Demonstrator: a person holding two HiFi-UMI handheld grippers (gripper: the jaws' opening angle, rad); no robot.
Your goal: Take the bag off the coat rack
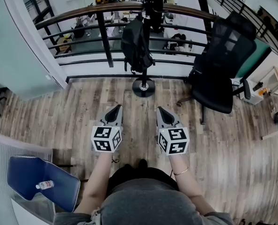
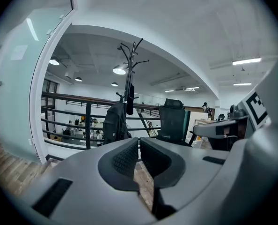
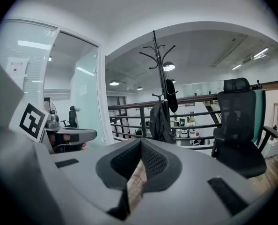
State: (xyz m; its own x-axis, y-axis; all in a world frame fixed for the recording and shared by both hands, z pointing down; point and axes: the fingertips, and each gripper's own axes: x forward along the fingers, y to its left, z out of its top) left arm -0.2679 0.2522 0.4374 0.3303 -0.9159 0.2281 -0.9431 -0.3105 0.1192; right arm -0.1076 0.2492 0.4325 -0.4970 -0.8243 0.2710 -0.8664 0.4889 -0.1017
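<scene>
Black backpack (image 1: 135, 45) hangs on the coat rack (image 1: 144, 86) at the floor's (image 1: 73, 107) railing edge. It's out of reach, so your left gripper (image 1: 114, 109) and right gripper (image 1: 161, 111) are pinched closed, empty.

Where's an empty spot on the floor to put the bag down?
The wood floor is bare in front of the coat rack base and left toward the glass wall. The office chair crowds the right.
</scene>
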